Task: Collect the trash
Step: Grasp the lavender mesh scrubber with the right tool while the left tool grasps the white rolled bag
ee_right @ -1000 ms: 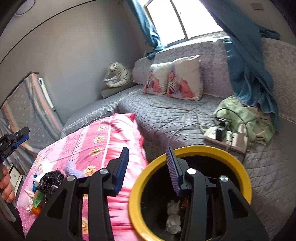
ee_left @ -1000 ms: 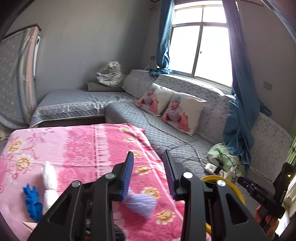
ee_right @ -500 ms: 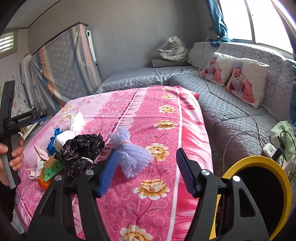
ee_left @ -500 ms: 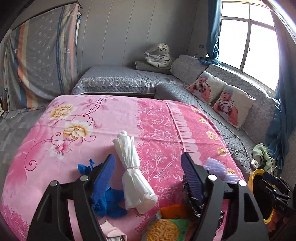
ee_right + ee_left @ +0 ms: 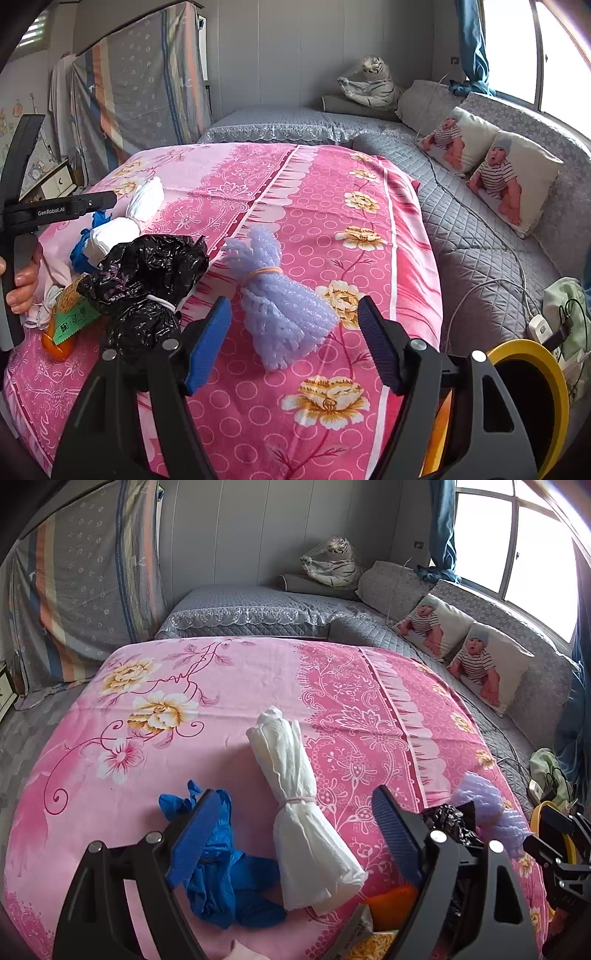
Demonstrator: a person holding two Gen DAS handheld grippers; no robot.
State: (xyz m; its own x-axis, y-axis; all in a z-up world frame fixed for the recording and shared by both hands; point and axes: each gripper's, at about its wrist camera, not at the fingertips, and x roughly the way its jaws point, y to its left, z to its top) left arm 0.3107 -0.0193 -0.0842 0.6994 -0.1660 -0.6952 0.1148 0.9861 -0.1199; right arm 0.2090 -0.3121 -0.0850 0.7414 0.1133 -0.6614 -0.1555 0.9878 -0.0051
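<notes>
My left gripper (image 5: 295, 834) is open and empty, its jaws either side of a white tied paper bundle (image 5: 299, 808) on the pink cloth; a blue glove (image 5: 225, 871) lies by the left finger. My right gripper (image 5: 293, 347) is open and empty, just short of a lilac foam-net bundle (image 5: 279, 306). A black plastic bag bundle (image 5: 144, 280) lies to its left, with a green wrapper (image 5: 74, 317) and an orange piece (image 5: 55, 345). The yellow-rimmed bin (image 5: 532, 398) stands at the lower right.
The pink floral cloth (image 5: 221, 686) covers the table. A grey quilted sofa (image 5: 480, 236) with baby-print cushions (image 5: 513, 181) runs behind and to the right. A power strip and cables (image 5: 539, 325) lie near the bin. The left gripper's handle and hand show in the right wrist view (image 5: 22, 258).
Both grippers swung from the bin and sofa toward the table, opened wide, and came closer to the trash: the left over the white bundle, the right toward the lilac bundle.
</notes>
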